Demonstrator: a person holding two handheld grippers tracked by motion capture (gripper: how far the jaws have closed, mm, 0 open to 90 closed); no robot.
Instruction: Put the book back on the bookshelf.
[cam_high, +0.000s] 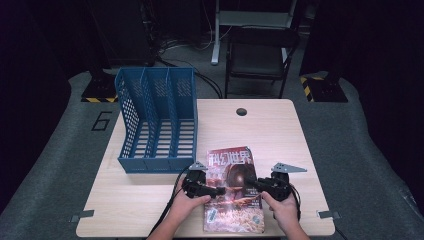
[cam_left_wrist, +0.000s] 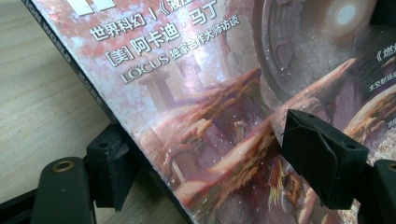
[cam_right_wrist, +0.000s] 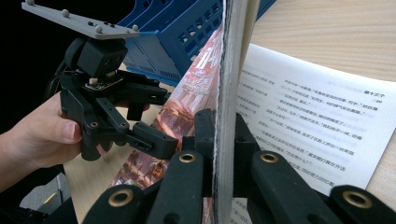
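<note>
Light wood tabletop (cam_high: 280, 125) with a blue file rack (cam_high: 157, 120) at the back left. The magazine (cam_high: 232, 192) sits at the front edge, just right of the rack. Right gripper (cam_right_wrist: 223, 140) is clamped tight on its lifted pages; left gripper (cam_left_wrist: 205, 154) has jaws spread wide, straddling the cover's edge without pinching.

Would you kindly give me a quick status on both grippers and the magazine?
Right gripper shut on magazine's page edge. Left gripper open, jaws straddling its spine edge. Blue file rack stands just behind, apart.
</note>
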